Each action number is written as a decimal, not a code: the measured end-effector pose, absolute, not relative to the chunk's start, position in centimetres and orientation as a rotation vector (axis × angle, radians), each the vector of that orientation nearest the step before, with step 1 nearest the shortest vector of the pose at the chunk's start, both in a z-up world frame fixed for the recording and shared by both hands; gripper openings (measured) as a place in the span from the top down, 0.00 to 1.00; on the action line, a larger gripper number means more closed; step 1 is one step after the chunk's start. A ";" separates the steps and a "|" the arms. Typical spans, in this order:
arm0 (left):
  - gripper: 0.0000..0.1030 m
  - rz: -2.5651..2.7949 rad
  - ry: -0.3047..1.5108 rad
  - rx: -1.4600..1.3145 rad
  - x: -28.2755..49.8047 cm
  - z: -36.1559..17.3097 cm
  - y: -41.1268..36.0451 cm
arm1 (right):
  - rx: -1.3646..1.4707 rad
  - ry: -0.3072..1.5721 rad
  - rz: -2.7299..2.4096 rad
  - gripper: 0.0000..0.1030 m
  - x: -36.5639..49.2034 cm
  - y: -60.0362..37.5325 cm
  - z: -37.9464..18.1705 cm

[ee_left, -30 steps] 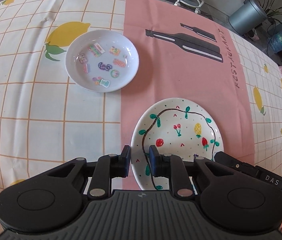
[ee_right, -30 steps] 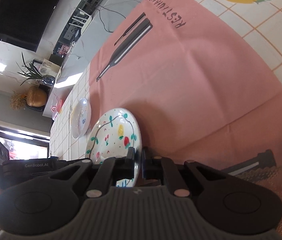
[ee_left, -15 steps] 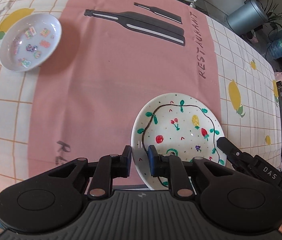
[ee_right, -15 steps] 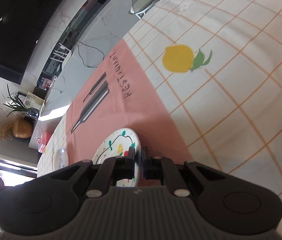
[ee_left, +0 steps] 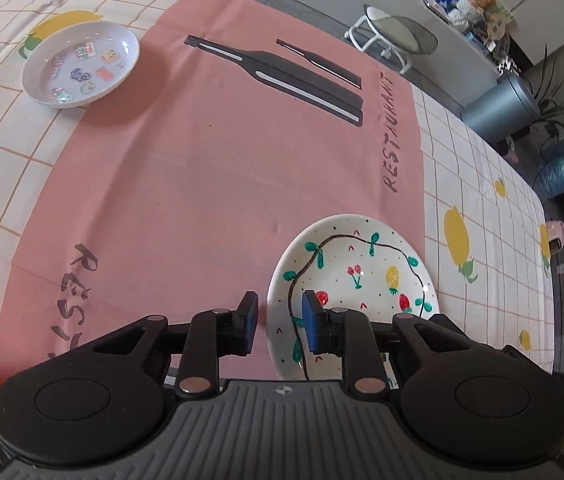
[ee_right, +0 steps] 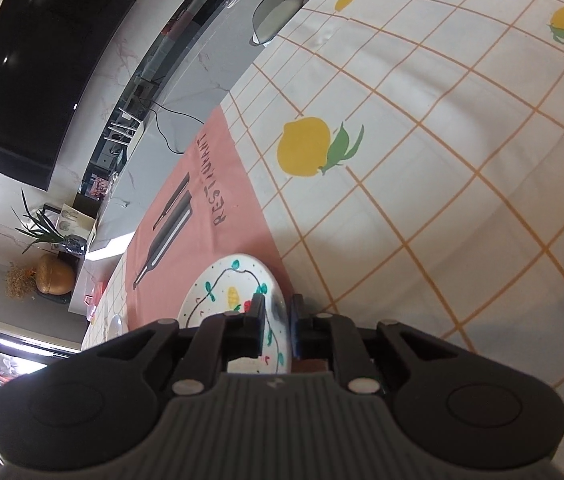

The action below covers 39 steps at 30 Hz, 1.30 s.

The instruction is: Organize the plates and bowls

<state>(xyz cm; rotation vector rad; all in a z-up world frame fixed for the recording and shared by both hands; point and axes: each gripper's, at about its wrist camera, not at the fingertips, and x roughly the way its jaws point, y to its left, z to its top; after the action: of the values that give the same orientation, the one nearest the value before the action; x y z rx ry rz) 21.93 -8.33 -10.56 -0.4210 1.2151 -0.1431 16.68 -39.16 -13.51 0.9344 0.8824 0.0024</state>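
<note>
Now both my grippers' fingers are opening off the fruit plate (ee_left: 351,280) rims, releasing it onto the bench (ee_left: 210,184).

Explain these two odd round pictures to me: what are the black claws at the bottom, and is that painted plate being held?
Each picture comes from a camera mounted on a hand-held gripper, looking along its two fingers. The left gripper and right gripper each straddle an opposite edge of the fruit-painted plate. Both sets of jaws are opening, so the plate, down on the pink tablecloth, seems to be getting released. Farther off sits a white bowl with stickers.
</note>
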 end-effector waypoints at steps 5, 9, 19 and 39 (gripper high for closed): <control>0.70 -0.132 1.144 -0.510 20.8 -11.3 -7.9 | 0.937 0.861 0.023 0.77 16.6 -39.5 -13.6; 0.74 -0.134 1.104 -0.578 20.3 -11.7 -7.4 | 0.963 0.854 0.043 0.78 16.7 -39.7 -14.1; 0.84 -0.125 1.041 -0.605 19.0 -11.9 -7.1 | 0.999 0.856 0.028 0.94 16.1 -39.6 -14.5; 0.85 -0.224 0.954 -0.614 14.0 -8.2 -7.2 | 1.031 0.807 0.041 0.97 10.9 -40.7 -11.1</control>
<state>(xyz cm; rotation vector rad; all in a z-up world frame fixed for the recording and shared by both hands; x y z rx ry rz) 14.03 -7.20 -8.25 -0.6144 0.9540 -0.2237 10.87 -40.72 -11.07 1.0305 0.8068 0.0413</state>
